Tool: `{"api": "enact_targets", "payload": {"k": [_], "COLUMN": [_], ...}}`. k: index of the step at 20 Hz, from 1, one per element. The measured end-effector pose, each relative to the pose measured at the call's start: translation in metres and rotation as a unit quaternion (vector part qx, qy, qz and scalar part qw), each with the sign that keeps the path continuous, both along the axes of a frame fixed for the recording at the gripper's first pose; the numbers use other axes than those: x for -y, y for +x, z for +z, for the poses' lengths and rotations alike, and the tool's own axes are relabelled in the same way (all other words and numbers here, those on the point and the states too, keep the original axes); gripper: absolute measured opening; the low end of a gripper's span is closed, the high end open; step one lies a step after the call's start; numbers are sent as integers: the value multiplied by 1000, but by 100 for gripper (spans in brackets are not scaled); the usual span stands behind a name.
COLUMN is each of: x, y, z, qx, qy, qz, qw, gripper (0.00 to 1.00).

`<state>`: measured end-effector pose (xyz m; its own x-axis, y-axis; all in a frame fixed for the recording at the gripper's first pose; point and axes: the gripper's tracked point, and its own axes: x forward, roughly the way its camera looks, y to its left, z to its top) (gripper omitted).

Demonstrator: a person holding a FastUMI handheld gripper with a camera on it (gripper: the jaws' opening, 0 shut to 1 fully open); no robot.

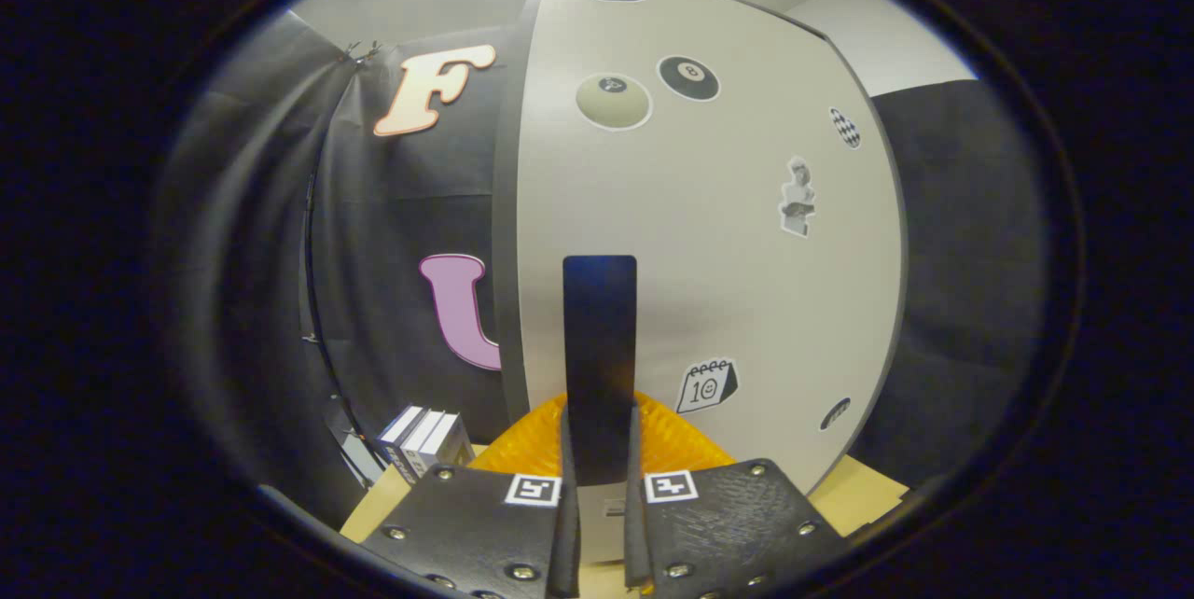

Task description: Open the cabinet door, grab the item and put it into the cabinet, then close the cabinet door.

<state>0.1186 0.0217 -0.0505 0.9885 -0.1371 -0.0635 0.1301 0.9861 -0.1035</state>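
The cabinet's white door (746, 282) with several stickers fills the space straight ahead of me; a dark grey edge (508, 235) runs down its left side. A dark flat bar (600, 347) stands upright between my fingers, in front of the door's lower part. My gripper (602, 487) is shut on the bar's lower end, with a finger pressed against each side. I cannot tell whether the bar is fixed to the door. An orange ribbed thing (676, 440) lies low just beyond my fingertips, at the foot of the door, partly hidden by the fingers.
A few books (424, 438) stand to the left of the cabinet against the black cloth wall. The light wooden tabletop (867, 492) shows at either side below the cabinet.
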Motion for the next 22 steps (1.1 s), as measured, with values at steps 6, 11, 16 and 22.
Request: {"api": "enact_targets", "payload": {"k": [6, 11, 16, 22], "x": [4, 10, 19, 27], "y": [-21, -36, -51, -63], "z": [3, 6, 7, 6], "qx": [7, 14, 17, 8], "qy": [9, 7, 14, 22], "qz": [-13, -24, -40, -64], "qw": [1000, 1000, 999, 998], "gripper": [19, 18, 18, 18]}}
